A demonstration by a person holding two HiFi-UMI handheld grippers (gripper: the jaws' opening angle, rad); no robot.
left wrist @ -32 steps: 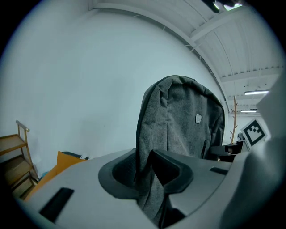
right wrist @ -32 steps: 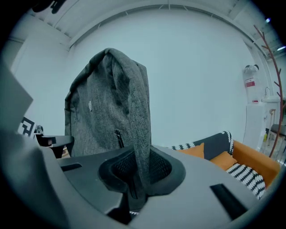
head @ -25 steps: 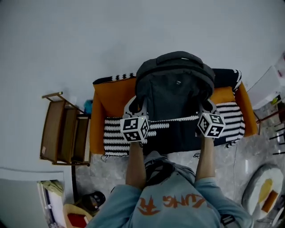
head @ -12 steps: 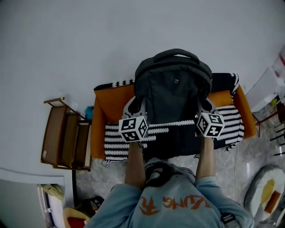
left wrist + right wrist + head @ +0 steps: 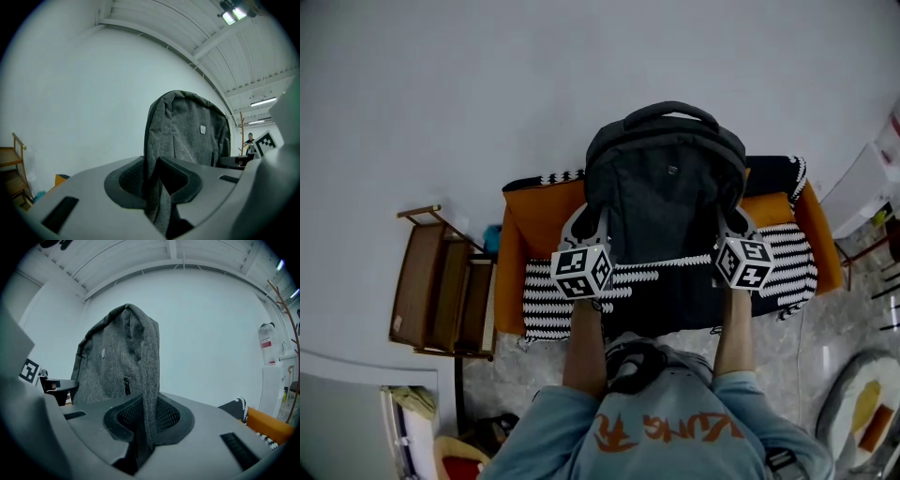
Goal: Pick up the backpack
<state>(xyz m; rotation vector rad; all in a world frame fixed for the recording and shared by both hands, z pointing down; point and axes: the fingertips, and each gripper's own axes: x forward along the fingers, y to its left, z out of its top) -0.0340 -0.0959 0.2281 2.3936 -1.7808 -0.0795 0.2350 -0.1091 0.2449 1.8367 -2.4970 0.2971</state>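
Pinching the sides of the gray backpack (image 5: 666, 183) tight with our left tongs (image 5: 152, 183) and right tongs (image 5: 145, 420), we hold it upright over the orange couch (image 5: 539, 208), a little higher than a moment ago, so the lift looks started.

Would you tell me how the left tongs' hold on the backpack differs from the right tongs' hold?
The left tongs pinch a thick, bunched fold of the grey backpack, so their pads stand wider apart; the right tongs pinch a thinner, flatter fold with pads closer together. The left tongs hold its left side, the right tongs its right side. Both are shut on its fabric.
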